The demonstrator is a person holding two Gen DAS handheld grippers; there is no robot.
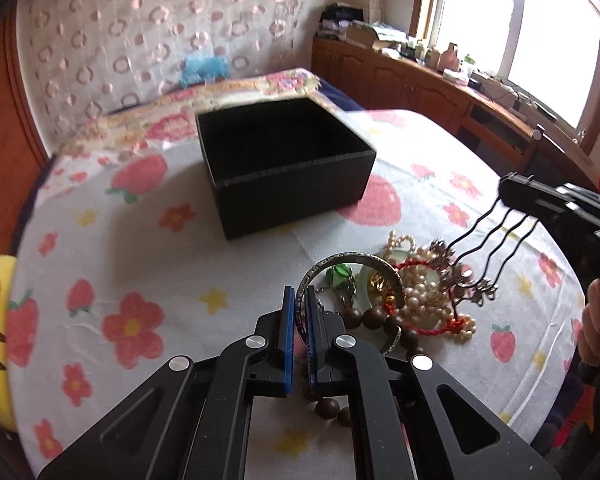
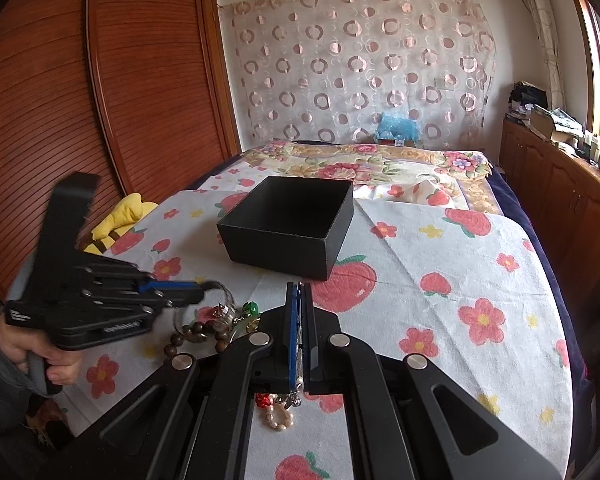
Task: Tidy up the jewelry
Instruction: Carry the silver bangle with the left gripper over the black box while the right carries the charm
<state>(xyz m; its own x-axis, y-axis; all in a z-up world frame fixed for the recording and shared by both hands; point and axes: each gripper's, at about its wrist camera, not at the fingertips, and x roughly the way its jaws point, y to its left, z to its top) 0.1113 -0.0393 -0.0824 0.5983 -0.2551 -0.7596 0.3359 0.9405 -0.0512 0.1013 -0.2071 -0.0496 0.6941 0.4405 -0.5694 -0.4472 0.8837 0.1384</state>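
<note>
An open black box (image 1: 284,160) stands on the flowered cloth; it also shows in the right wrist view (image 2: 288,224). A jewelry pile (image 1: 416,296) of pearls, wooden beads, red cord and a jade ring lies in front of it. My left gripper (image 1: 299,296) is shut on a silver bangle (image 1: 352,270) at the pile's left edge. My right gripper (image 1: 512,196) is shut on a black hair comb (image 1: 492,248) whose wavy prongs hang over the pile. In the right wrist view my right gripper (image 2: 299,292) is closed on the comb's thin edge (image 2: 299,344).
A yellow plush toy (image 2: 120,216) lies at the cloth's left edge. The bed's floral quilt (image 2: 364,164) is behind the box. A wooden wardrobe (image 2: 100,100) stands left, and a cluttered wooden cabinet (image 1: 440,84) runs under the window on the right.
</note>
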